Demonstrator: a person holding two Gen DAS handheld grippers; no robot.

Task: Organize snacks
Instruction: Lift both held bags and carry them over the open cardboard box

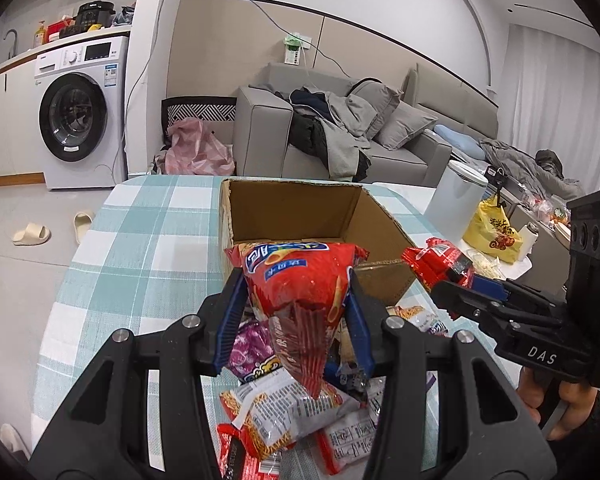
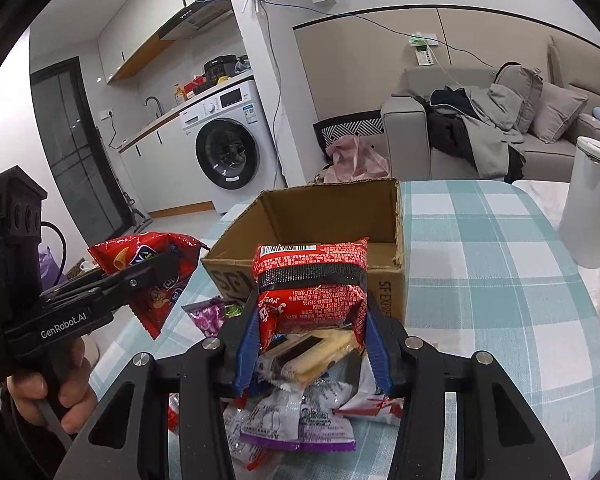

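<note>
My left gripper (image 1: 296,308) is shut on a red chip bag (image 1: 300,276) and holds it above the snack pile, just in front of the open cardboard box (image 1: 300,208). My right gripper (image 2: 310,336) is shut on a red and black snack packet (image 2: 310,280), also held up before the box (image 2: 332,216). The right gripper with its packet shows at the right of the left wrist view (image 1: 452,284). The left gripper with the chip bag shows at the left of the right wrist view (image 2: 148,280). The box looks empty inside.
A pile of loose snack packets (image 1: 292,400) lies on the checked tablecloth (image 1: 140,248) under both grippers; it also shows in the right wrist view (image 2: 292,412). A white bin (image 2: 588,208) stands at the right. A sofa and a washing machine are beyond the table.
</note>
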